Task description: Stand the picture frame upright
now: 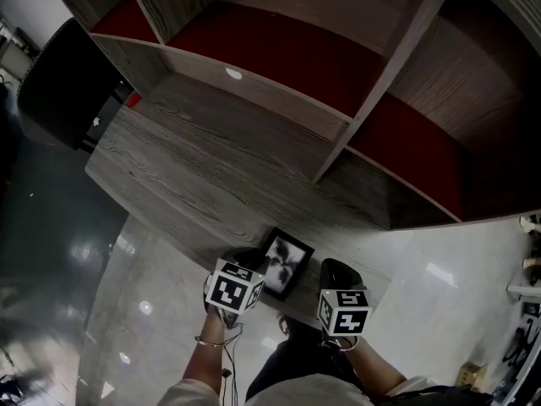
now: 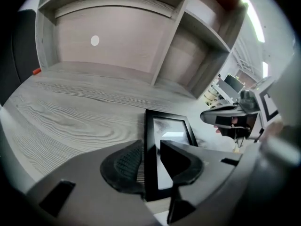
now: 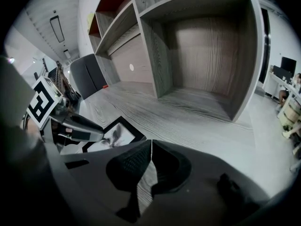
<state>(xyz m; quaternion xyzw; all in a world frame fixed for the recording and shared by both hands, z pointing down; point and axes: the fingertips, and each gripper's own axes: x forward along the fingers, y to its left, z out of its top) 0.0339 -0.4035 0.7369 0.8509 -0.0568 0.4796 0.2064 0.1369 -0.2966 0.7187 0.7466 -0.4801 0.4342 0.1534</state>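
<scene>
Grey wood-grain desk [image 1: 211, 167] is carrying the picture frame [image 1: 285, 263], which is lying flat and face up close to the desk's near edge, not yet standing. In the head view the frame is sitting between the two grippers, just right of the left gripper [image 1: 252, 262] and just left of the right gripper [image 1: 336, 269]. The left gripper view is showing its jaws [image 2: 151, 144] standing apart and straddling the frame's [image 2: 171, 128] black left border. The left pad is lying outside the border and the right jaw is hanging over the glass; I cannot see the pads pressing on it. The rest of the frame is stretching ahead and to the right of these jaws, and a pale reflection is showing on the glass. The right gripper [image 2: 230, 117] is hovering further right in this view, apart from the frame. The right gripper view is showing that gripper's jaws [image 3: 151, 141] closed tip to tip with nothing between them, pointing down at bare desk. Here the frame [image 3: 115, 134] is lying just left of the jaws, and the left gripper [image 3: 80, 126] is reaching over its far side. Ahead of both grippers a wooden shelf unit [image 1: 355, 117] is rising from the back of the desk. A small white round mark [image 1: 234, 74] is showing on its back panel, well beyond the left gripper.
</scene>
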